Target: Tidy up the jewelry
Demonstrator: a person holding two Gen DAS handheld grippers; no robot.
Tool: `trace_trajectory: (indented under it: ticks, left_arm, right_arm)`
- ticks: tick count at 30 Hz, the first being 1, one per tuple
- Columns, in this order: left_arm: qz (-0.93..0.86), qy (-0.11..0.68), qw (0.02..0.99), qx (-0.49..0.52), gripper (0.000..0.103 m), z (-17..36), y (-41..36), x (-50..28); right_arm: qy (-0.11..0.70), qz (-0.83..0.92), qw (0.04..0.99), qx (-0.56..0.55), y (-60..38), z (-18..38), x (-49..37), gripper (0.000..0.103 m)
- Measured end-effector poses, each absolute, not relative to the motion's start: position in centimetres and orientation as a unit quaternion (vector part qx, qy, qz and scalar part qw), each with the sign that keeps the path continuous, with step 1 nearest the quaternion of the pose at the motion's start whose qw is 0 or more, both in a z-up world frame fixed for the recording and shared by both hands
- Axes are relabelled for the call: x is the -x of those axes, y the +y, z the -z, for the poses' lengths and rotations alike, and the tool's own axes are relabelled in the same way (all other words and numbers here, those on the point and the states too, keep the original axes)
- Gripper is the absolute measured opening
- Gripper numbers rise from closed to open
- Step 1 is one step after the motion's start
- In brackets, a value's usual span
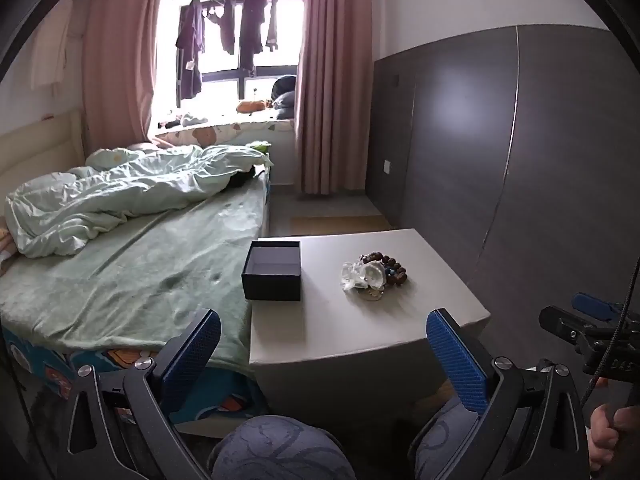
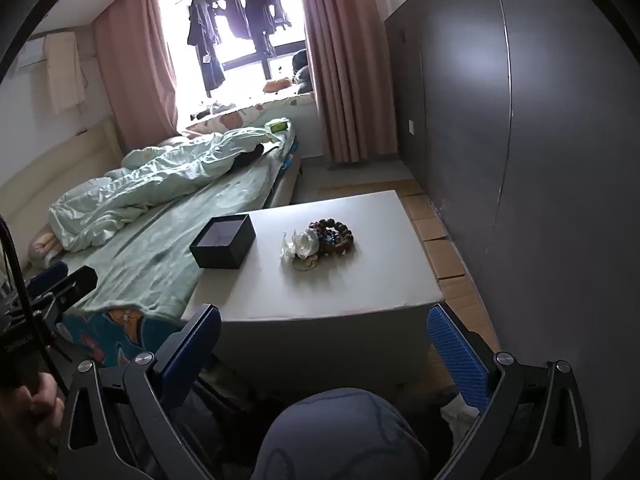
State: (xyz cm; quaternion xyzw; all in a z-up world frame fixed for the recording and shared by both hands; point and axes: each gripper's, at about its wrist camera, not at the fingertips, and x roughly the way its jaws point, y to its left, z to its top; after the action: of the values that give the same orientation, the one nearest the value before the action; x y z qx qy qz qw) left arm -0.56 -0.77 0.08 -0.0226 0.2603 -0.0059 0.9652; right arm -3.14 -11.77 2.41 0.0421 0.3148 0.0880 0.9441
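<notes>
A pile of jewelry [image 1: 375, 275] lies on a small white table [image 1: 344, 328]: brown bead bracelets, clear crystal pieces and a pale ring-like piece. It also shows in the right wrist view [image 2: 320, 242]. An open, empty dark box [image 1: 273, 271] stands at the table's left edge, also seen in the right wrist view [image 2: 223, 246]. My left gripper [image 1: 324, 334] is open and empty, held back in front of the table. My right gripper [image 2: 325, 330] is open and empty, also short of the table's near edge; it shows at the right of the left wrist view [image 1: 588, 320].
A bed [image 1: 132, 256] with a green sheet and rumpled duvet adjoins the table's left side. A dark wardrobe [image 1: 520, 160] runs along the right. Pink curtains [image 1: 324, 80] and a window lie beyond. My knees [image 2: 344, 432] are below the grippers.
</notes>
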Motion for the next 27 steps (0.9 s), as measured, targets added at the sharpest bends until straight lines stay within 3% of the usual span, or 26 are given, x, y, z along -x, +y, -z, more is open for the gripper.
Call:
trace_trajectory:
  ticks: [27]
  left_arm:
    - [0.016, 0.256, 0.966, 0.021, 0.103, -0.02, -0.73, 0.97]
  right_arm:
    - [0.321, -0.091, 0.942, -0.029, -11.71, -3.26, 3.32, 0.103]
